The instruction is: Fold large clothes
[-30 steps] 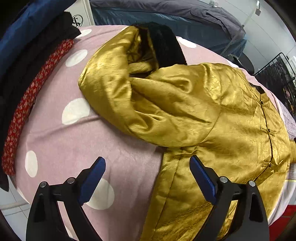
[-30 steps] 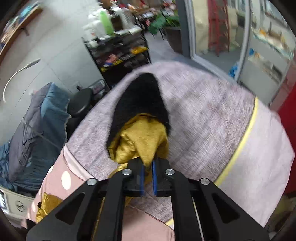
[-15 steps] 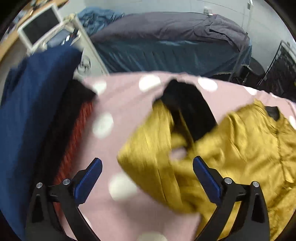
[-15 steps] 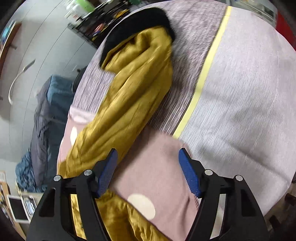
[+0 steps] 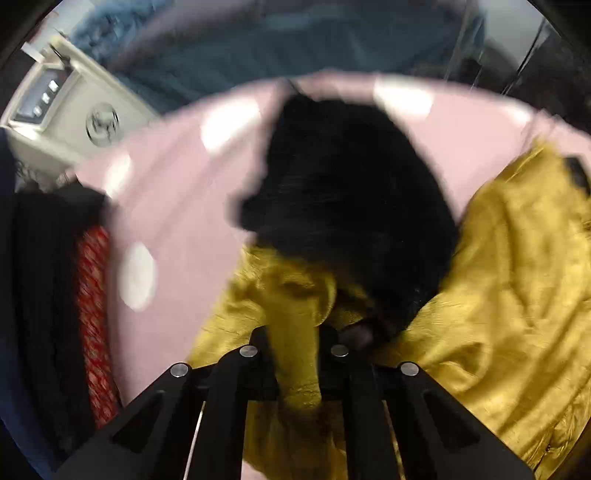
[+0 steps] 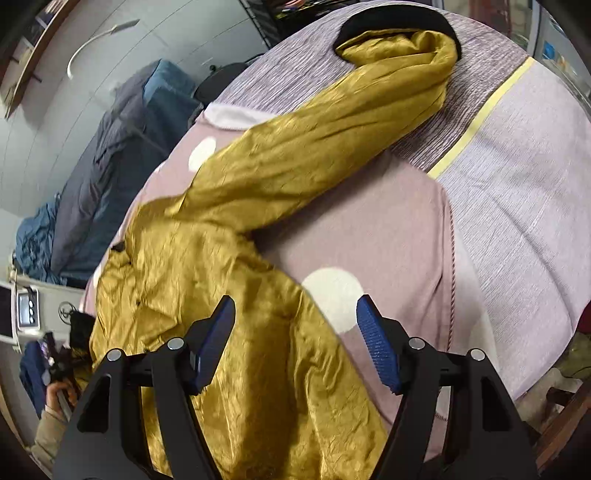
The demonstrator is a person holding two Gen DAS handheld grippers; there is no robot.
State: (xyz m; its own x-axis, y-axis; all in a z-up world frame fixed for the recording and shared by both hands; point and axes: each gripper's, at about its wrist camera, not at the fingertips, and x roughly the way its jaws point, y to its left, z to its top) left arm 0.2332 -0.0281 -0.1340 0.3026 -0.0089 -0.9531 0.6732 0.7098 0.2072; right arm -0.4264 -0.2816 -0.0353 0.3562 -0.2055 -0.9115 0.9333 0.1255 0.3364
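A bed [image 6: 517, 184] fills the right wrist view, a pink dotted blanket [image 6: 388, 240] over grey striped bedding. A gold jacket [image 6: 258, 177] sprawls across it, one sleeve reaching the upper right. Dark folded clothes [image 5: 48, 295] lie at far left.

glossy crinkled gold jacket [image 6: 258, 177] with fuzzy black cuff [image 6: 399, 22]; matt pink dotted cloth [image 6: 388, 236]

Blk grippers [image 6: 295, 347], blue pads [image 6: 376, 347], beige sleeve [image 6: 50, 430]
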